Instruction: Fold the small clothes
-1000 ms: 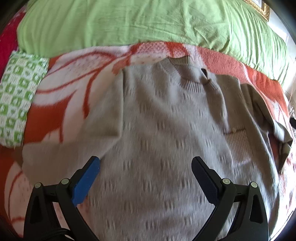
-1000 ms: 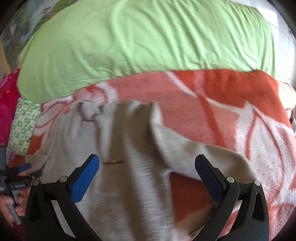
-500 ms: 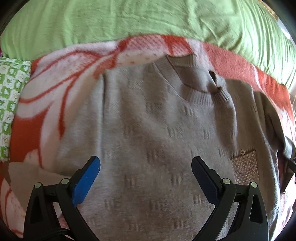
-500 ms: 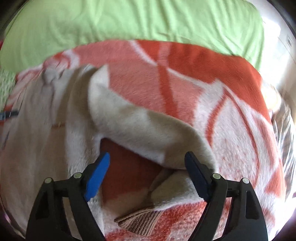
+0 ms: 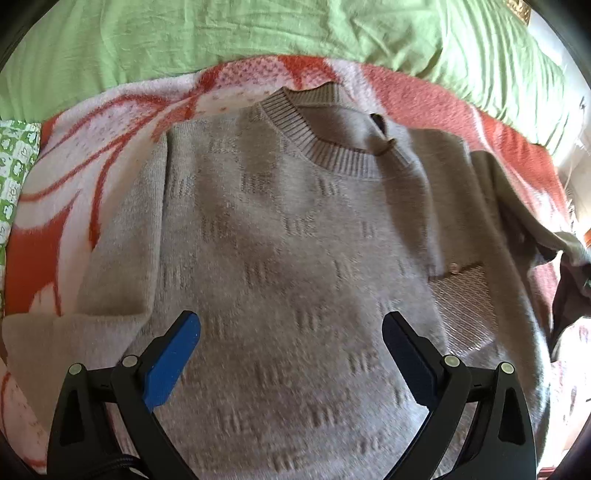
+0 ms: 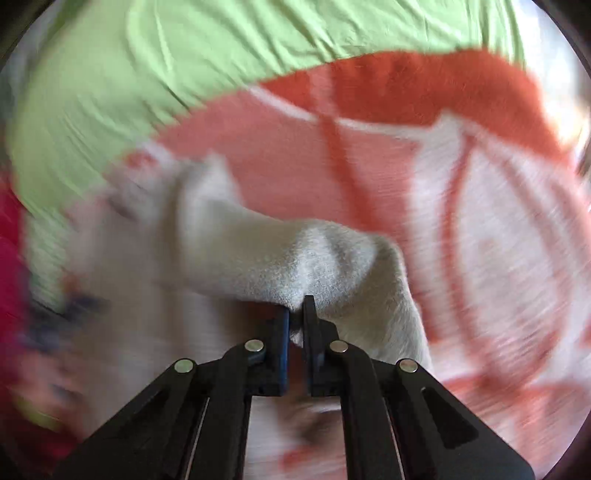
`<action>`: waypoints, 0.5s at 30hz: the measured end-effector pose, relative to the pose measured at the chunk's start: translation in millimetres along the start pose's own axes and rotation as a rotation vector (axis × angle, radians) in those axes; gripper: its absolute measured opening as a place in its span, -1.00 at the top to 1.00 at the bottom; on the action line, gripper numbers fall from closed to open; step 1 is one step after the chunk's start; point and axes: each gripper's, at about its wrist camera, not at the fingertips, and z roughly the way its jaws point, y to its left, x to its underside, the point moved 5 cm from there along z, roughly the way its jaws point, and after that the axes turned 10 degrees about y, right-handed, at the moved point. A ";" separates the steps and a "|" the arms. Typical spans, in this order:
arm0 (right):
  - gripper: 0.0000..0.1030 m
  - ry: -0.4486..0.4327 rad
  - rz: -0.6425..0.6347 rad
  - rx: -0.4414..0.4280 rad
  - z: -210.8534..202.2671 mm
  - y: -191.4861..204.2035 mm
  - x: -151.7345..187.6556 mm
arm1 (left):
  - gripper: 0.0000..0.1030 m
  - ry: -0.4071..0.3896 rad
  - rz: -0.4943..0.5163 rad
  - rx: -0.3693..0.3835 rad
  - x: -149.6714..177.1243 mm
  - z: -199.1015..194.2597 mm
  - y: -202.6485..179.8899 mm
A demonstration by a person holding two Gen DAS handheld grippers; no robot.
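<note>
On orange-and-white blanket [image 5: 92,177], near its far edge by green sheet [image 5: 258,33], beige knit sweater [image 5: 295,240] spread flat, collar toward sheet, left gripper [image 5: 291,332] above its lower front, jaws spread wide, right gripper [image 6: 295,317] pressed together, pinching sweater sleeve [image 6: 325,258], raised off blanket.

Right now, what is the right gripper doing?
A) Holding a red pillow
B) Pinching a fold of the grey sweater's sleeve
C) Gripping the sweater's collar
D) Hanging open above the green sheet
B: the right gripper is closed on a bunched fold of the sleeve of the grey sweater.
</note>
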 end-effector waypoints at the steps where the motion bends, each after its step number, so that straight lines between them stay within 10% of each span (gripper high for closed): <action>1: 0.86 -0.001 0.027 -0.105 -5.9 15.1 -1.3 | -0.93 0.001 -0.004 0.013 2.5 -3.2 -0.3; 9: 0.86 -0.016 0.095 -0.649 3.0 148.8 -11.9 | -0.93 0.008 -0.026 0.137 31.6 -23.7 -2.4; 15: 0.41 0.072 -0.006 -0.217 72.0 172.6 1.8 | -0.93 0.094 -0.137 0.322 65.5 -24.6 5.7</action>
